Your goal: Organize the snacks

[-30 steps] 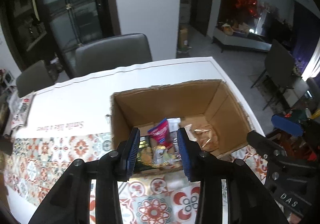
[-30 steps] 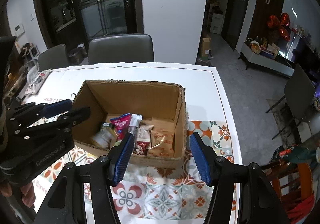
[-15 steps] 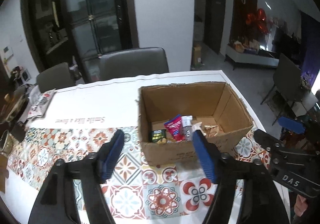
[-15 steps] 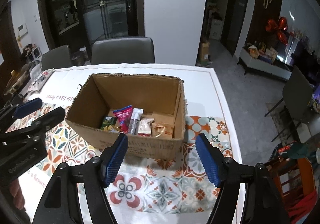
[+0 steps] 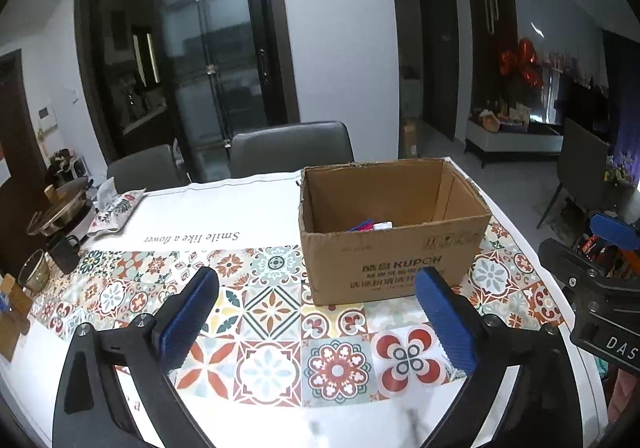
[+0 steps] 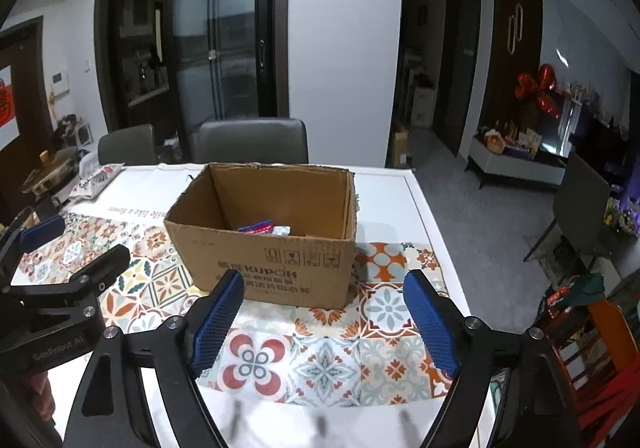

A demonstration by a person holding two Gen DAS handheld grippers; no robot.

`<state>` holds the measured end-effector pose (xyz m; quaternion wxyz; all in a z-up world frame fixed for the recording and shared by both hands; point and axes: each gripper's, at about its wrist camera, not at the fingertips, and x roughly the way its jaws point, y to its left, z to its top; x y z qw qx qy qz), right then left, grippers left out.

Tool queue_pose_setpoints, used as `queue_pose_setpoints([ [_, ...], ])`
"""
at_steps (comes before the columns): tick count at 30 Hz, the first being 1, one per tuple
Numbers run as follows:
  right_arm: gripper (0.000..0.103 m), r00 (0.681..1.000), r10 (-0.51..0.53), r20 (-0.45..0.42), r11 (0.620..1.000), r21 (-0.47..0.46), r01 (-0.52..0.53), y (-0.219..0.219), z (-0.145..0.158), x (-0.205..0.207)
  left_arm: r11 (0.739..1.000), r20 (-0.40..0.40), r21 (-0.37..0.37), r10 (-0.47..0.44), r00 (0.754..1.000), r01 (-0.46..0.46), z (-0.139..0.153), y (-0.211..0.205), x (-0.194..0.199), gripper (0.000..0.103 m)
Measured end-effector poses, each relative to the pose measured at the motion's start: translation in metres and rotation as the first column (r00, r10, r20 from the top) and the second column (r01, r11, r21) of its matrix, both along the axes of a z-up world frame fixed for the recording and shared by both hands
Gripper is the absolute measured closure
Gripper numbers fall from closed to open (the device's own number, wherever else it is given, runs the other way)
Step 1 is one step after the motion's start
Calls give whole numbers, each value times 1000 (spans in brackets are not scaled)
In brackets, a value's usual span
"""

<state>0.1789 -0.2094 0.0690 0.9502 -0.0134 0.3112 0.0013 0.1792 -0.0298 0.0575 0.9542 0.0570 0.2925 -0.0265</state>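
An open cardboard box (image 5: 394,260) stands on the patterned tablecloth, also in the right wrist view (image 6: 272,264). Only the tops of snack packets (image 6: 256,227) show over its near wall; a red and blue packet tip (image 5: 362,225) shows in the left wrist view. My left gripper (image 5: 316,314) is open and empty, low over the table in front of the box. My right gripper (image 6: 322,318) is open and empty, in front of the box. Each gripper shows at the edge of the other's view.
Grey chairs (image 5: 290,154) stand behind the table. A pot (image 5: 60,208), a dark cup (image 5: 64,254) and a printed pouch (image 5: 116,208) sit at the table's left end. The table's right edge (image 6: 440,244) drops to the floor.
Both grippers have pulled back and down from above the box. The left gripper opened wide and let go of a snack, which now lies in the box.
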Motion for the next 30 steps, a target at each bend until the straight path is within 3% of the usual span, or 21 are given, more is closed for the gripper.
queue_pose_setpoints([
  [7,15,996,19,83,1000,-5,-19,2,-8,-42,1000,51,-7,15,999,-14,-3,1,-39,0],
  [17,15,996,16,91,1000,19,-18,-2,-26,-82,1000,88,-18,26,996,-24,-8,8,-77,0],
  [30,15,994,19,104,999,43,-24,-7,-30,-99,1000,119,1,14,993,-14,-12,5,-98,0],
])
